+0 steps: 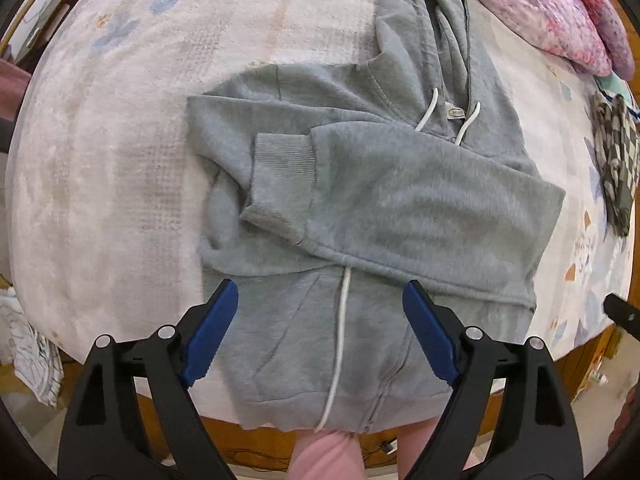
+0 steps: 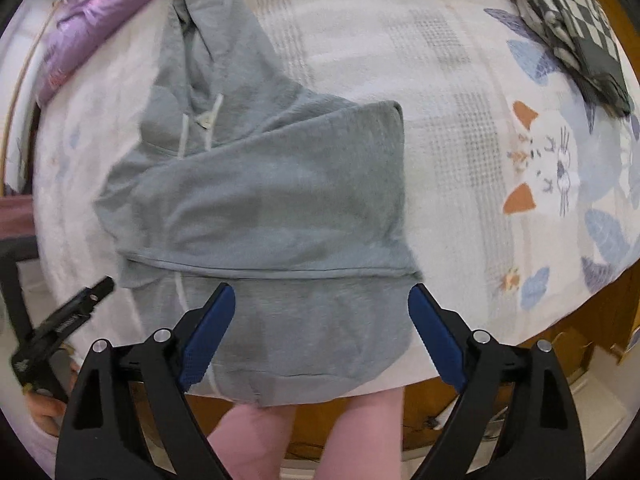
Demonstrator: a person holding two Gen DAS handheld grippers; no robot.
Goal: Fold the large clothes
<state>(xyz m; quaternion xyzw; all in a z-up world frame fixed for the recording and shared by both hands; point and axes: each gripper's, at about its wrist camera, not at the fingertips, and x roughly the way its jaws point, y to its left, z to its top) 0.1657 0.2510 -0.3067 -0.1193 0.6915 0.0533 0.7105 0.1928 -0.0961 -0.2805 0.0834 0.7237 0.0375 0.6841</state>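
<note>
One big bed has a pale printed cover. On it lies the grey hoodie, with both sleeves folded across its chest. Above its near hem hang the left claw and right claw, both wide apart, holding nothing.
</note>
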